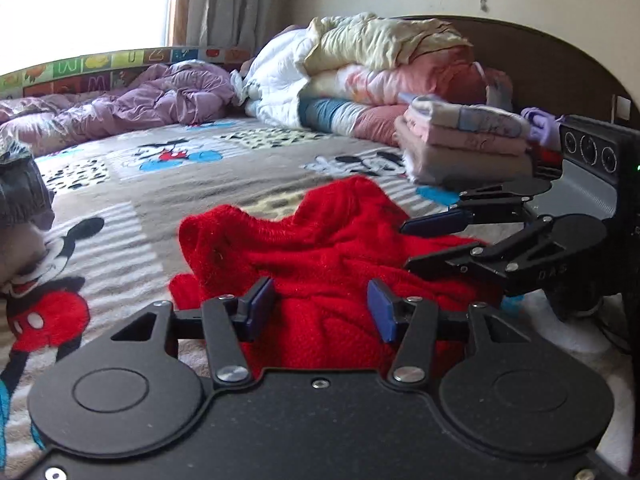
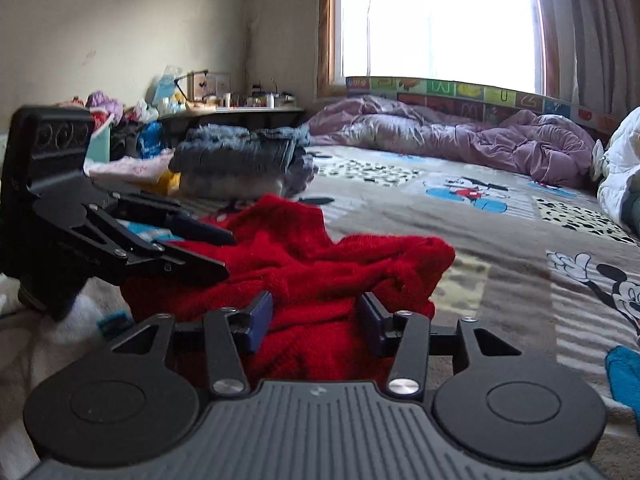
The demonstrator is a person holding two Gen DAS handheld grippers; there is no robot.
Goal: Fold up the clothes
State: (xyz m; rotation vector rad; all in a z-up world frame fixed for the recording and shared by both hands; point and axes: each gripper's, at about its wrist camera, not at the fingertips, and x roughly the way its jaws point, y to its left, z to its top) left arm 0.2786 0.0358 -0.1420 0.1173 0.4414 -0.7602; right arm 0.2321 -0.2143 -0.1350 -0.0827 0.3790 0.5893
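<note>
garment: a red knitted sweater (image 1: 320,248) lies crumpled in a heap on the bed (image 1: 192,184), near its front edge, on the cartoon-print blanket (image 2: 460,216).

left gripper (image 1: 322,308): its blue-padded fingers (image 1: 260,300) stand apart over the near side of the heap; knit sits in the gap, but the pads do not press on it, so the grip is released.

right gripper (image 2: 316,314): also released; its fingers (image 2: 258,316) stand parted with red knit bulging up between them, seemingly unpinched. In the left wrist view it reaches in from the right, rolled on its side.

handling: the knit looks soft, limp and fairly thick. It will likely sag and drape from any held point, keep no shape of its own, and cling to the fuzzy blanket rather than slide.

weight: judged light, though bulky where it is bunched.

fragility: no risk of breakage; loose loops could snag on a finger edge.

where to grip: best at an edge, such as hem, shoulder or cuff, one gripper at each of two corners so it can be pulled flat. Which fold in the heap is hem or sleeve cannot be told.

task stage: the sweater is not yet spread or folded.

surroundings: a folded stack (image 1: 464,140) by the headboard, another folded pile (image 2: 240,160) on the far side, well apart.
</note>
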